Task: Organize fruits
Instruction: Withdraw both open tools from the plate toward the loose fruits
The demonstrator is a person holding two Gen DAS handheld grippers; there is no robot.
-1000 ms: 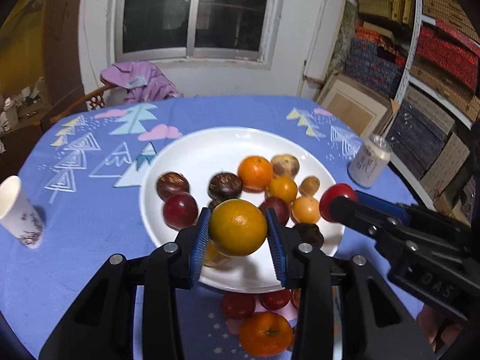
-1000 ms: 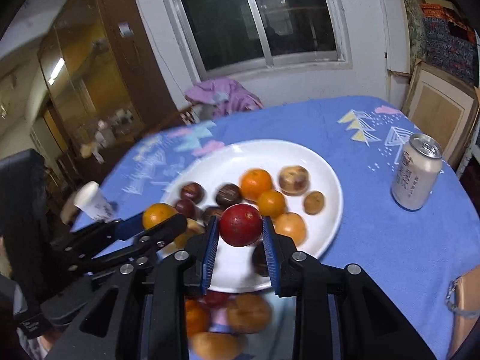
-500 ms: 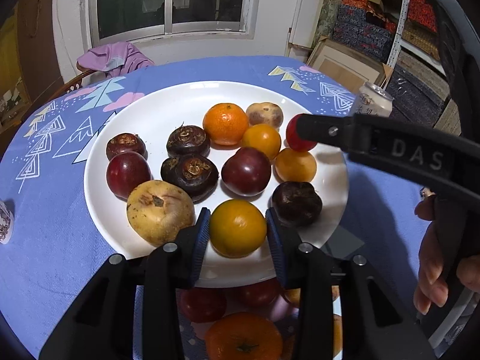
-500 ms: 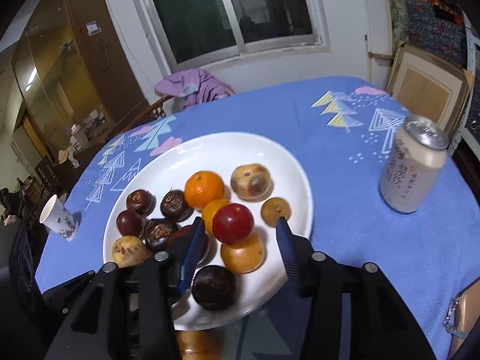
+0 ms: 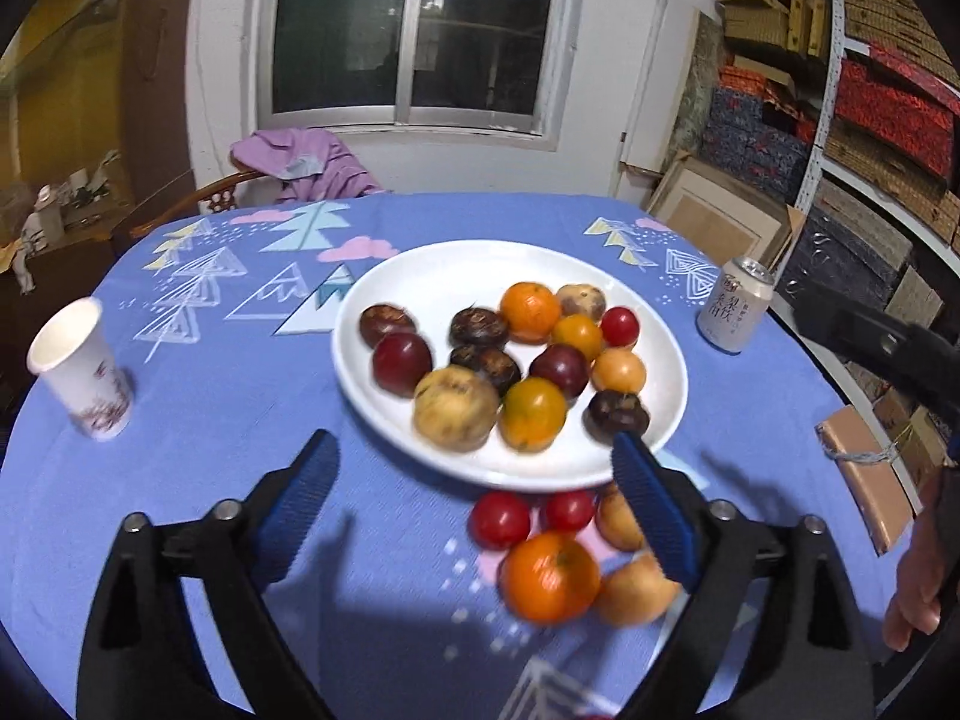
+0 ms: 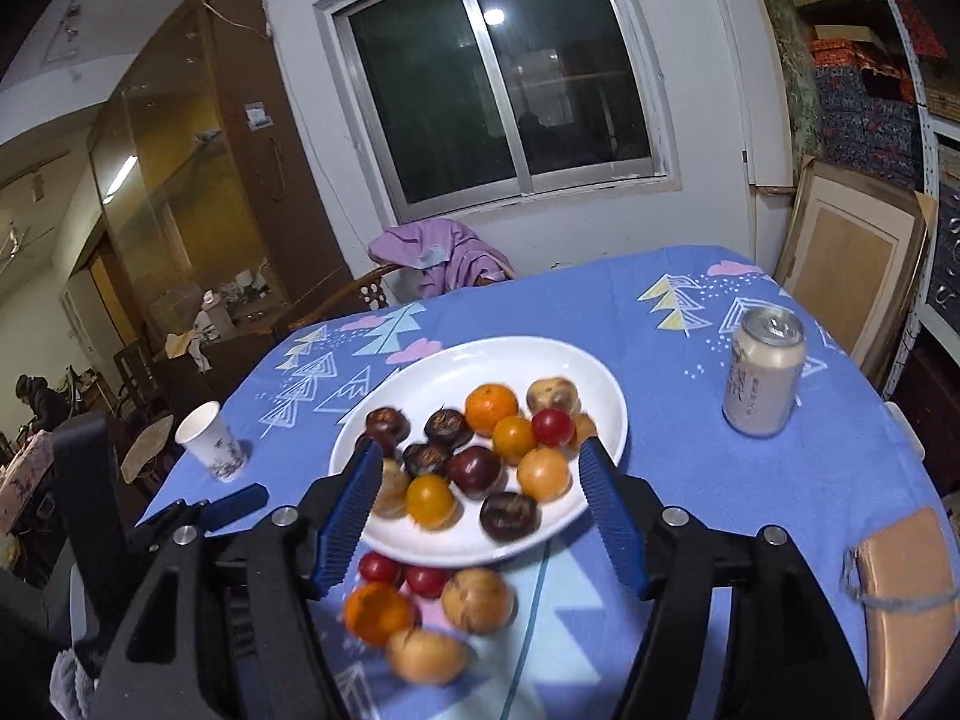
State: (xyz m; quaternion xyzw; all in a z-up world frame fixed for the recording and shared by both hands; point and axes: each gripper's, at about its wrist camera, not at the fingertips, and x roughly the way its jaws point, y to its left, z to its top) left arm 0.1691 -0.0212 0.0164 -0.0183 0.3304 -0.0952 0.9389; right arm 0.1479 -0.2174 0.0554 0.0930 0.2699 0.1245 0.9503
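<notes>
Fruits on the plate: many round fruits are sitting close together on the white plate (image 5: pixel 420 276), in the middle of the desk (image 5: pixel 210 420). There is an orange one (image 5: pixel 530 311) at the back, a yellow-orange one (image 5: pixel 533 414) near the front, a big pale brown one (image 5: pixel 455 408) just beside it, a small red one (image 5: pixel 620 327), and some dark purple ones (image 5: pixel 401 363).
Fruits off the plate: a little pile is lying on the blue cloth just in front of the plate. It has two small red ones (image 5: pixel 500 519), an orange one (image 5: pixel 549 577) and some pale brown ones (image 6: pixel 478 599).
Hard to see: the pile is looking blurry in both views. One pale fruit is partly hiding behind a blue finger pad of the left tongs. A few fruits on the plate are peeking out from behind others, so I cannot count them all.
Left tongs (image 5: pixel 474 483): they are spreading wide apart and holding nothing. They are hanging over the desk near the front edge of the plate.
Right tongs (image 6: pixel 480 495): they are also spreading wide and holding nothing. The front of the plate is showing between the two fingers.
Around the plate: a drink can (image 6: pixel 762 381) is standing to the right, and a paper cup (image 5: pixel 81 369) is standing to the left, both well apart from the plate.
Edge of the desk: a brown packet tied with string (image 5: pixel 864 483) is lying at the right side.
Hand: some fingers (image 5: pixel 915 591) are showing at the far right, but most of the hand is cut off.
</notes>
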